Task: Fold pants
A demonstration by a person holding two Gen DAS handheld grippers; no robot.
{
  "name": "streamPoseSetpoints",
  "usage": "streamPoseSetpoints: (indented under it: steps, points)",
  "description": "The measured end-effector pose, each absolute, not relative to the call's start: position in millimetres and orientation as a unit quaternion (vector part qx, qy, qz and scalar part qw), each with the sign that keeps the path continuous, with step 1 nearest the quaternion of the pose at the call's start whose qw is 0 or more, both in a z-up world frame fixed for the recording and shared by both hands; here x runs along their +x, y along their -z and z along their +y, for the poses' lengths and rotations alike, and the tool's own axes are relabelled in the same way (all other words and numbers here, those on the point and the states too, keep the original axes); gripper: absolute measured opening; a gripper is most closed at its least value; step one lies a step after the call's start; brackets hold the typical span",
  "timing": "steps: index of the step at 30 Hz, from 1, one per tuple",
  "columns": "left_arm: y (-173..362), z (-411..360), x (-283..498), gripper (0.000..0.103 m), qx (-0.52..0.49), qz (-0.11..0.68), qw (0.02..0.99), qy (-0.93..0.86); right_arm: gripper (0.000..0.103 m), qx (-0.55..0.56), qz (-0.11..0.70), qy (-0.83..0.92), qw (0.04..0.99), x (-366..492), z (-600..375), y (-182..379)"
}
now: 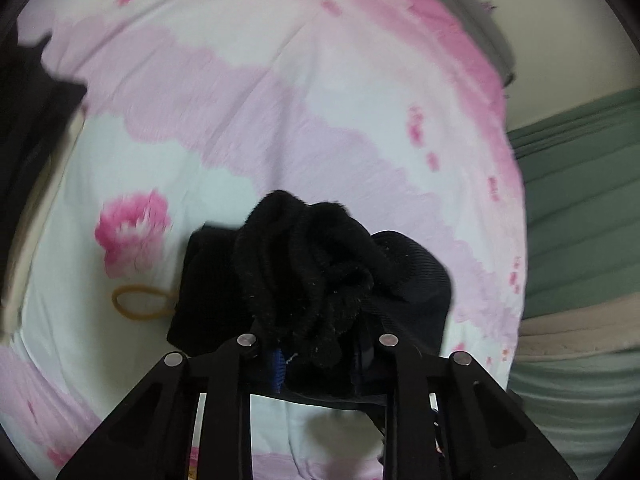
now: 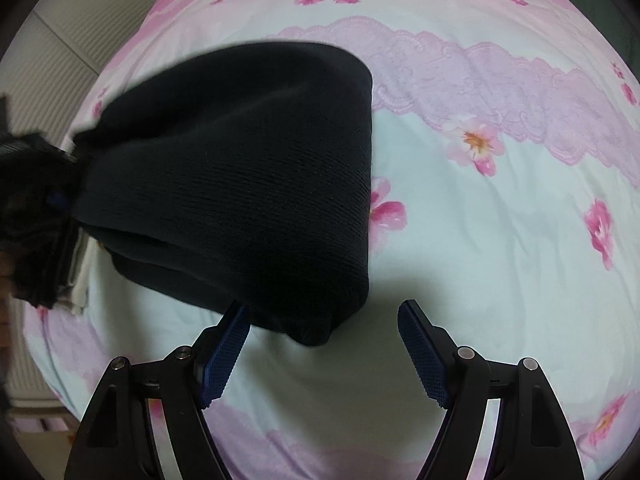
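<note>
Black ribbed knit pants [image 2: 240,176] lie in a folded bundle on the pink-flowered bed sheet [image 2: 500,240], long axis running left to right. The left tool [image 1: 320,356] is clamped on a bunched end of the pants — fabric fills the space between its fingers. The right tool [image 2: 324,356] stands wide apart and holds nothing; the bundle's near right corner lies just ahead of it, its left blue pad [image 2: 226,356] touching or nearly touching the cloth. A tan elastic band [image 1: 142,302] rests left of the bundle. Judged nearer that free corner — the right tool.
</note>
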State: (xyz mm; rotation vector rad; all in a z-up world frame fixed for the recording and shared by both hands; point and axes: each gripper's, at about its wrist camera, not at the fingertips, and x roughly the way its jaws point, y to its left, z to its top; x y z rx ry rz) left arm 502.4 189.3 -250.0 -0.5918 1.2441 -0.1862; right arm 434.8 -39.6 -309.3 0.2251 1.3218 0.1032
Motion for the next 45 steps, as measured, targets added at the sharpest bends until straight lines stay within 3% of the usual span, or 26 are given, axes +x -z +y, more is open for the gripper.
streamPoseSetpoints:
  steps: [6,21,27,33,36,38,45]
  points:
    - [217,194,494,0.024,-0.251,0.541,0.793,0.122,0.077,0.102,0.582,-0.024,0.806,437,-51,291]
    - [300,193,484,0.024,-0.242,0.611,0.747,0.098,0.077,-0.023,0.578,-0.035,0.815,426,-69,287]
    - [313,189,490,0.025,-0.201,0.625,0.745,0.12,0.077,0.02,0.603,-0.032,0.797,422,-75,303]
    - [318,188,496,0.037,-0.136,0.63,0.753,0.137,0.077,0.029,0.613,-0.026,0.789,420,-74,312]
    - [318,187,497,0.05,-0.095,0.63,0.759,0.138,0.077,0.028,0.618,-0.024,0.785,420,-72,316]
    - [319,190,498,0.064,-0.082,0.631,0.761,0.127,0.077,0.027,0.62,-0.024,0.783,419,-71,317]
    - [323,198,500,0.067,-0.105,0.632,0.756,0.137,0.077,0.039,0.652,-0.018,0.757,414,-70,302]
